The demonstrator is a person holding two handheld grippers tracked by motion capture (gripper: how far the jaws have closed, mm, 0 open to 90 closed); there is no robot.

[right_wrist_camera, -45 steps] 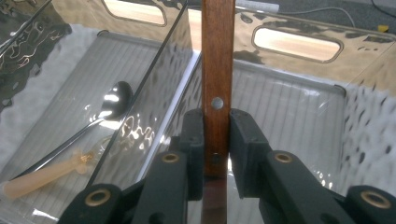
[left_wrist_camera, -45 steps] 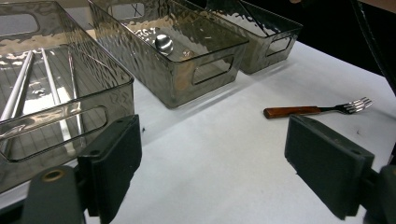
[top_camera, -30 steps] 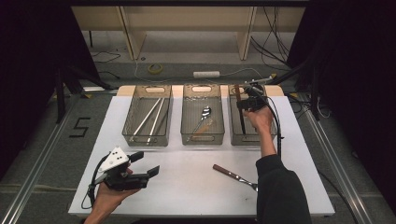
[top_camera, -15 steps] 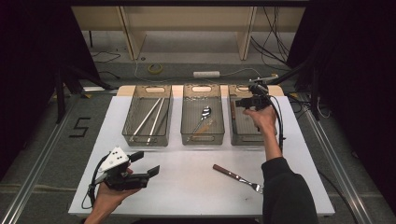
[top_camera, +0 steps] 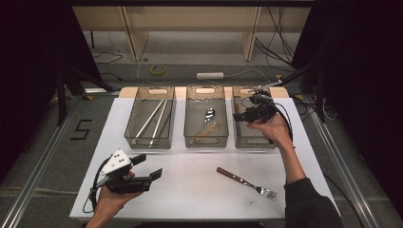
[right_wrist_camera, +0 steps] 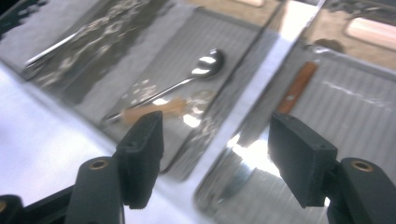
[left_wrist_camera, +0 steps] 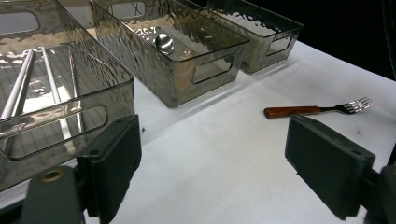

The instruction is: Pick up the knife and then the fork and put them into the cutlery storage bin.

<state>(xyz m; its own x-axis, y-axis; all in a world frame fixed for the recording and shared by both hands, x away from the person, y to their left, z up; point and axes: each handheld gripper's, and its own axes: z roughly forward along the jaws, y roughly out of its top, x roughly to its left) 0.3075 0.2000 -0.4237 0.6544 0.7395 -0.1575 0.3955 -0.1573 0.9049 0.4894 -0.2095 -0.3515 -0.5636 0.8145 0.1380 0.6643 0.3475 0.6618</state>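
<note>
The right gripper [top_camera: 241, 115] hangs above the right-hand bin [top_camera: 253, 137], and its fingers [right_wrist_camera: 140, 156] have just been opening and now stand wide apart with nothing between them; a wooden-handled utensil [right_wrist_camera: 297, 87] lies in that bin below. The left gripper [top_camera: 151, 166] sits low over the near left of the white worktop [top_camera: 190, 190], its fingers [left_wrist_camera: 114, 161] also wide apart and empty. A fork [top_camera: 247, 181] lies on the worktop in front of the bins, a spoon [top_camera: 205, 121] rests in the middle bin [top_camera: 206, 141], and long metal sticks [top_camera: 153, 121] in the left bin [top_camera: 148, 142].
</note>
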